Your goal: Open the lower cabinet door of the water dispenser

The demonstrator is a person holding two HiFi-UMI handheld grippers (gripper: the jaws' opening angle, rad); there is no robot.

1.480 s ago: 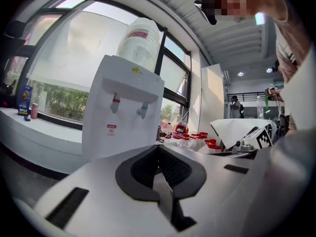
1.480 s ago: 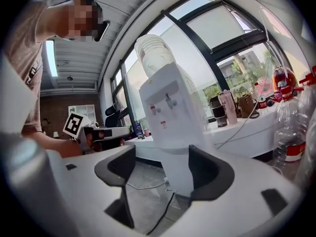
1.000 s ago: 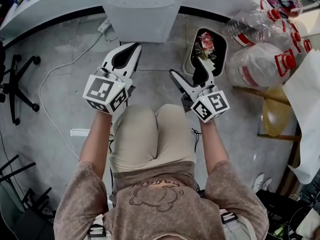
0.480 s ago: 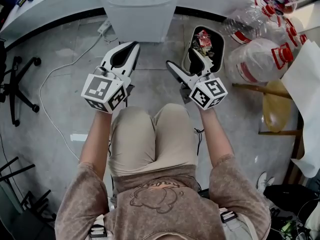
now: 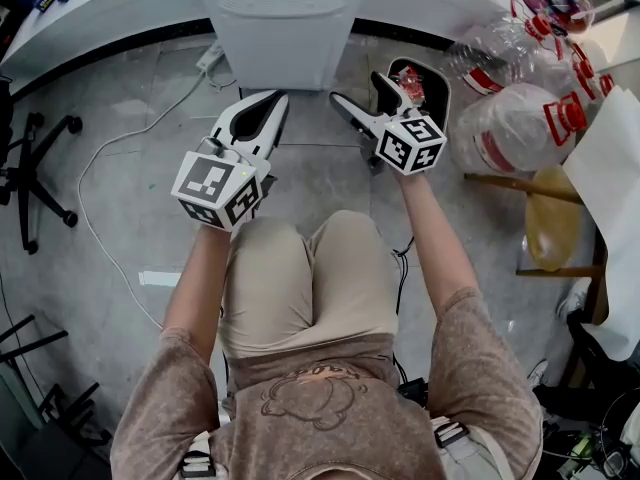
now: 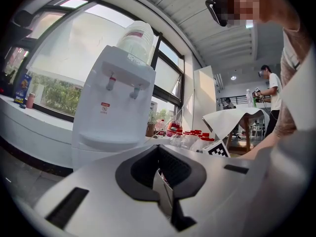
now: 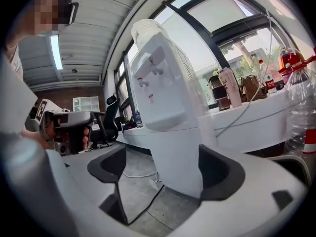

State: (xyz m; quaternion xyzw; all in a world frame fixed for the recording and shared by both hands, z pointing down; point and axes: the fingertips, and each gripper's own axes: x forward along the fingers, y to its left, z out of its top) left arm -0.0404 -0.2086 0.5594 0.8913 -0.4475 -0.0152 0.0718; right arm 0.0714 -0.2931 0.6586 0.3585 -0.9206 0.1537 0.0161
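Note:
The white water dispenser point(image 5: 283, 28) stands against the curved white counter, seen from above. In the right gripper view, its lower cabinet front point(image 7: 178, 152) shows between my right gripper's jaws. My right gripper point(image 5: 362, 93) is open and empty, held in the air just short of the dispenser's right corner, not touching it. My left gripper point(image 5: 262, 110) is shut with nothing in it, lower and to the left, in front of the dispenser. The left gripper view shows the dispenser point(image 6: 111, 107) with its bottle on top, beyond the shut left gripper point(image 6: 160, 174).
A bin point(image 5: 437, 92) with rubbish sits right of the dispenser. Large water bottles point(image 5: 520, 118) with red caps lie further right, beside a wooden stool point(image 5: 550, 228). A cable point(image 5: 110, 148) runs over the floor at left, near an office chair base point(image 5: 35, 168).
My right gripper has moved forward toward the dispenser, staying open. The left gripper has shifted slightly forward and stayed shut.

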